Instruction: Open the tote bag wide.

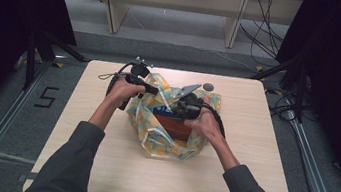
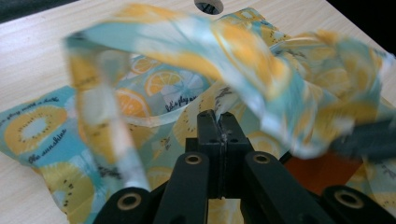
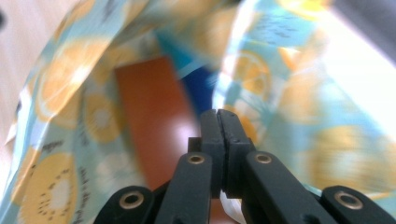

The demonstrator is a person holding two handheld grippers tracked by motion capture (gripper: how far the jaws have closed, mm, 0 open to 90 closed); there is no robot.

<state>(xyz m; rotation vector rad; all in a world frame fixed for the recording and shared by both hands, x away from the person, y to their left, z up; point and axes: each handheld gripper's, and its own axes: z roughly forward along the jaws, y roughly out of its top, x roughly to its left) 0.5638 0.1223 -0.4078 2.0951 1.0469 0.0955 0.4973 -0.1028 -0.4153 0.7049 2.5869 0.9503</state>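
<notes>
a: where was the bag (image 1: 170,126)?

b: it lay on the table (image 1: 98,166), a bit behind the middle and nearer the far edge than the near one. its mouth was open, and a brown box (image 1: 174,126) sat inside, with something blue just behind it.

a: and the claws?

b: the left gripper (image 2: 218,122) had its jaws together, clamped on a thin piece of the bag cloth at the far left rim. the right gripper (image 3: 219,120) also had its jaws together, low in the mouth of the bag. a bit of white showed under them, so i judged it pinched cloth.

a: what could go wrong?

b: both grips were only on thin cloth. if the hands pulled apart too hard, the cloth could slip out and the mouth fall shut. a pull upward could also drag the bag toward the far edge, or tip the box.
</notes>
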